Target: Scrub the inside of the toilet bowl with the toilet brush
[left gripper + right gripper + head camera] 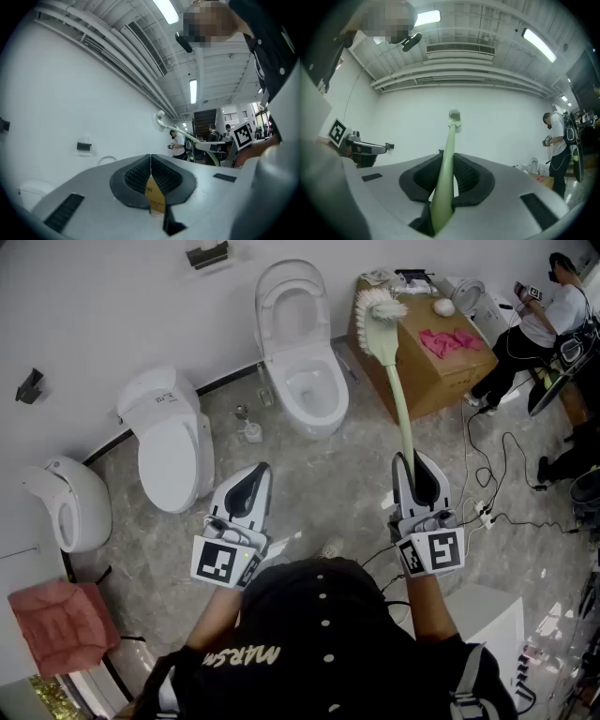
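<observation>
Glossy ceramic, smooth plastic, matt cardboard.
Shiny white glaze on toilet (305, 362); polished grey veined stone look to floor (356, 484); smooth pale-green plastic on brush (401, 399) handle, with white bristles; matt brown cardboard for box (450, 381) under crumpled pink cloth (448, 338); matt grey plastic and black ribbed pads (472, 178) on right hand-held gripper (450, 157).

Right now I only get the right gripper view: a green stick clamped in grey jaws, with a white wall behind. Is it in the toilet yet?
Observer: No. The right gripper holds the toilet brush up in the air, outside the open toilet bowl.
Operator: And the other gripper?
Observer: The left gripper hangs beside it, jaws together.
Operator: Is that the only toilet?
Observer: No, a closed toilet stands to its left.
</observation>
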The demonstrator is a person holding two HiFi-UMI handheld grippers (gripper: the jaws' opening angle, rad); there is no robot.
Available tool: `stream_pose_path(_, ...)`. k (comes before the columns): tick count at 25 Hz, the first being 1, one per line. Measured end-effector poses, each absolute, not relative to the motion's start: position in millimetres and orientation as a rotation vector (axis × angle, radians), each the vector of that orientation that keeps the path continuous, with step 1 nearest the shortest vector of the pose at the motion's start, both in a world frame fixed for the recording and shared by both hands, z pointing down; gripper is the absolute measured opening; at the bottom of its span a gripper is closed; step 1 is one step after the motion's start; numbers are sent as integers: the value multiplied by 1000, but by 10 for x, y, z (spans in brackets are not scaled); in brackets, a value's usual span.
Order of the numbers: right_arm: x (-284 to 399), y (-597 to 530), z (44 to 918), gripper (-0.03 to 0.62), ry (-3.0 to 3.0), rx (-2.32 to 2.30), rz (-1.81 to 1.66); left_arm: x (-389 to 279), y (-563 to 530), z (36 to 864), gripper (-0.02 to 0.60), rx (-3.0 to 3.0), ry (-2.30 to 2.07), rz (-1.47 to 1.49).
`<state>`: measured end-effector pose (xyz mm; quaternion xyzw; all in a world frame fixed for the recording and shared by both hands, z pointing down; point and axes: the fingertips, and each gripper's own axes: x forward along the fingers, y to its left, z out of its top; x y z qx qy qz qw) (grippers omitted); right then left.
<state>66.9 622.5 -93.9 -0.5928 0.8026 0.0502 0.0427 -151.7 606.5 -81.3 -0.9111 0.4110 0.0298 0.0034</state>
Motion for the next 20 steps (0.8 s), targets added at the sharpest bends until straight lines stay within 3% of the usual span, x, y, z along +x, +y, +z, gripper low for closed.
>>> stream_pose_path(20,869,6011,-941,86,2496,-1754,170,-1266,5900,-790,26,-2842,1335,69)
